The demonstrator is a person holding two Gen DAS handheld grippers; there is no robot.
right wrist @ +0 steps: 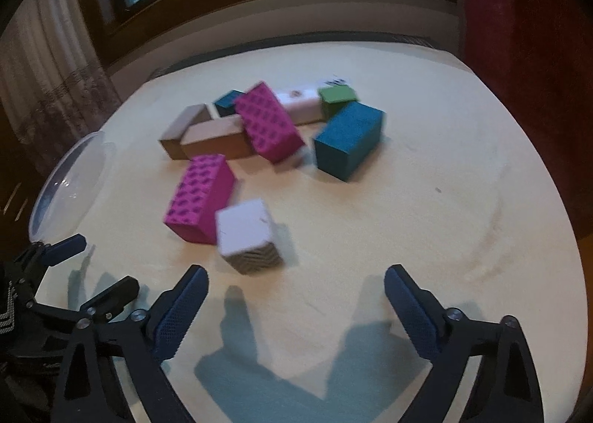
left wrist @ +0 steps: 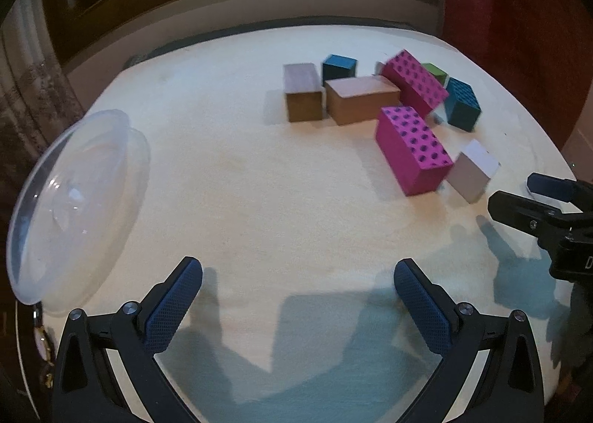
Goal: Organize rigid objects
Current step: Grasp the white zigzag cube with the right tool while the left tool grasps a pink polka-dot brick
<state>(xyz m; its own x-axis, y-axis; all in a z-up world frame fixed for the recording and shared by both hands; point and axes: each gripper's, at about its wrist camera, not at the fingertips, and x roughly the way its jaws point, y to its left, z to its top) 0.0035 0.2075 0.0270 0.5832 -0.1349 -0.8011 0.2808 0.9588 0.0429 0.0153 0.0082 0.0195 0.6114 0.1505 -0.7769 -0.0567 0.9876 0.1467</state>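
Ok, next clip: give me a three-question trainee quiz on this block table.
1. True or false: the left claw is shut on a block.
2. How many pink dotted blocks are on the table?
3. Which block lies nearest the right claw? A) white block B) green block C) brown block

Key:
1. False; both claws are open and empty.
2. Two: near pink block, far pink block.
3. A, the white block.

Both wrist cameras sit low over the near edge of the cream-covered round table (left wrist: pixel 259 200), facing the far window. The left view stands further left, the right further right; both take in the cluster of coloured rectangular blocks (right wrist: pixel 267 126) mid-table and the clear plastic bowl (left wrist: pixel 70 200) at left.
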